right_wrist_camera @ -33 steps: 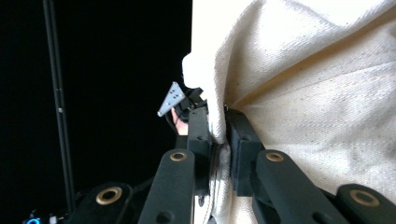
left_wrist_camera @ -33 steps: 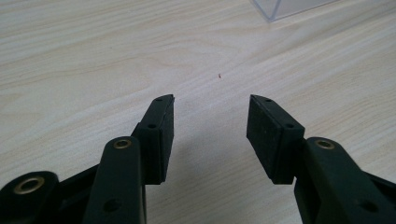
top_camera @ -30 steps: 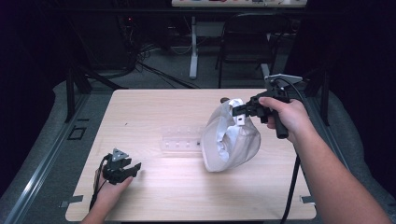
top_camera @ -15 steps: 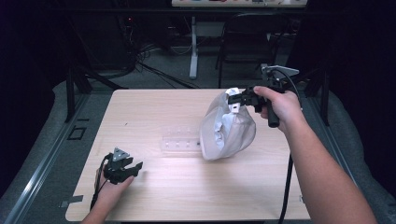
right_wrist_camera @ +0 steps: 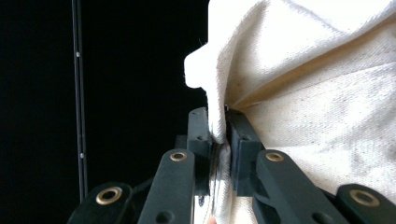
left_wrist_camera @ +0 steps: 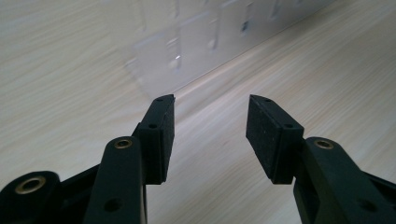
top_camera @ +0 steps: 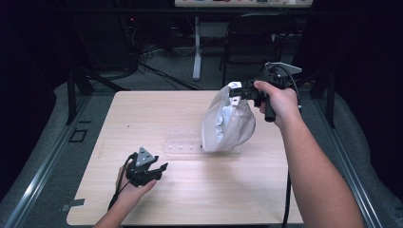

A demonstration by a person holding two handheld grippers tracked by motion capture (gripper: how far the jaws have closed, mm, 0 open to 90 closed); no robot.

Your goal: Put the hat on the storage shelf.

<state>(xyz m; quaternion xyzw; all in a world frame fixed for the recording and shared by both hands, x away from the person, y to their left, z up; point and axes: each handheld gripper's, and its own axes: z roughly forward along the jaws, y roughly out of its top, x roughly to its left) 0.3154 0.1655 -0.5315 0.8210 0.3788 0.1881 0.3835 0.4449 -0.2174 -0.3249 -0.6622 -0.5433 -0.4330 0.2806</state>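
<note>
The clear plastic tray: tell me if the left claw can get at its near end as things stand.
Probably yes. The left claw is open, and bare table lies between it and the clear plastic tray. The cloth bag, pinched by the right claw, hangs over the tray's far end.

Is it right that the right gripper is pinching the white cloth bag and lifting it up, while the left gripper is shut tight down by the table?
Not quite. The left gripper is open, not shut: the left gripper view shows a wide gap between its jaws, with bare table beyond. The rest is right: the right gripper pinches the white cloth bag and holds it up.
</note>
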